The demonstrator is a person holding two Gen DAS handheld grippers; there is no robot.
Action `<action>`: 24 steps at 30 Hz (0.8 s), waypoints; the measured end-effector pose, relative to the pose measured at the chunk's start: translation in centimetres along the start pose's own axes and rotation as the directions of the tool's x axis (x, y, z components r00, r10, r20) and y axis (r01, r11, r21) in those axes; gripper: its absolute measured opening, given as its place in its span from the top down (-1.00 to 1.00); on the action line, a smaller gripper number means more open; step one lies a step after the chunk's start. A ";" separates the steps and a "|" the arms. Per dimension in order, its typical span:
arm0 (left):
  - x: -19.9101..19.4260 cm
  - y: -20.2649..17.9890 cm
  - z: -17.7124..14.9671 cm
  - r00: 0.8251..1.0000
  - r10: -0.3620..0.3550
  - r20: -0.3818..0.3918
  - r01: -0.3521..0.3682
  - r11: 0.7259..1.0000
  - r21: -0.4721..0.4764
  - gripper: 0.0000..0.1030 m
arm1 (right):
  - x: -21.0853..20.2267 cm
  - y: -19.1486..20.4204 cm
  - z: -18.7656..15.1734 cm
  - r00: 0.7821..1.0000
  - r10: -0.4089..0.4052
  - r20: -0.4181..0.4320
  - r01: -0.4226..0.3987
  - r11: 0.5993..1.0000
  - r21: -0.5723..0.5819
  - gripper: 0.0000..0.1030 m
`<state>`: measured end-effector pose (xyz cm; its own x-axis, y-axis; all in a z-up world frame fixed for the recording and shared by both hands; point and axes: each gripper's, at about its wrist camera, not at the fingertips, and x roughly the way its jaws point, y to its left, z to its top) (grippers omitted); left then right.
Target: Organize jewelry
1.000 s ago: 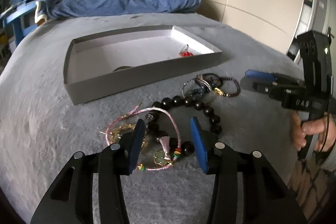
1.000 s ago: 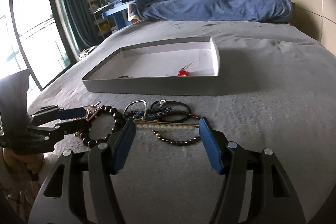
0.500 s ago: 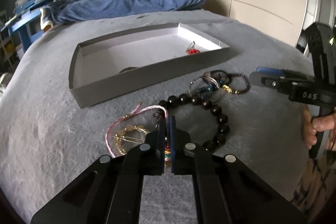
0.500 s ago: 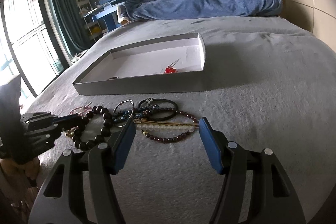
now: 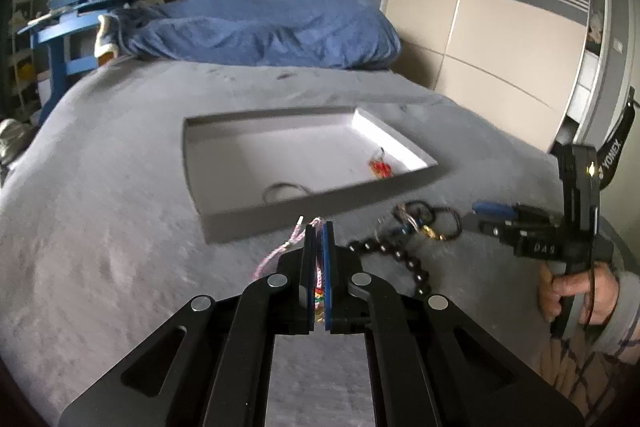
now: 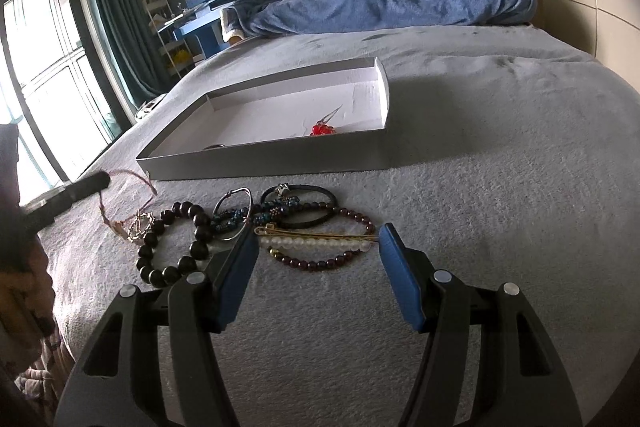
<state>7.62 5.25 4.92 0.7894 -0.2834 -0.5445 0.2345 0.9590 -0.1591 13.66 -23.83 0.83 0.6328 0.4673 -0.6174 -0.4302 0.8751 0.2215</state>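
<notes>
My left gripper [image 5: 318, 227] is shut on a pink cord bracelet [image 5: 280, 251] and holds it lifted above the grey bedspread, just short of the grey tray's near wall [image 5: 320, 205]. The tray holds a red bead piece [image 5: 379, 167] and a thin ring [image 5: 285, 191]. The pink cord also hangs from the left gripper [image 6: 96, 183] in the right wrist view. My right gripper [image 6: 316, 251] is open and empty, low over a pile of jewelry: a black bead bracelet [image 6: 168, 247], a pearl hairpin [image 6: 316, 241], a garnet bead bracelet [image 6: 320, 263] and a black hair tie [image 6: 304, 205].
A blue duvet [image 5: 260, 27] lies at the bed's head. A blue desk with books [image 5: 80, 7] stands at the left. Wardrobe doors [image 5: 500, 27] are on the right. A window with a green curtain [image 6: 48, 67] is at the left of the right wrist view.
My left gripper closed on the pink cord bracelet and lifted it off the bedspread toward the tray. My right gripper stayed open and came slightly nearer the jewelry pile.
</notes>
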 end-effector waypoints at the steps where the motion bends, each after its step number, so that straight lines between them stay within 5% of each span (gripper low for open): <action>1: -0.3 0.4 0.3 1.000 0.004 0.008 -0.004 1.000 -0.007 0.93 | 0.0 0.0 0.0 1.000 0.000 0.000 0.000 1.000 0.001 -0.20; 14: -1.3 1.9 3.1 0.999 0.019 0.050 -0.019 1.000 -0.007 0.93 | -0.3 0.2 0.9 1.000 -0.003 0.010 0.004 1.000 -0.016 -0.20; 19: -0.4 1.3 3.0 1.000 0.028 0.003 -0.029 0.999 0.016 0.93 | -0.3 -0.2 1.3 1.000 -0.012 0.010 0.012 1.000 -0.013 -0.20; 24: 0.7 1.7 1.6 0.995 0.083 -0.060 -0.082 0.996 0.024 0.57 | -0.2 -0.5 1.1 1.000 -0.016 0.005 0.016 1.000 -0.005 -0.20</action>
<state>9.51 6.66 5.57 0.7708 -0.2022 -0.6041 0.1825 0.9786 -0.0947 14.47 -24.21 1.72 0.6430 0.4539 -0.6169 -0.4234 0.8819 0.2075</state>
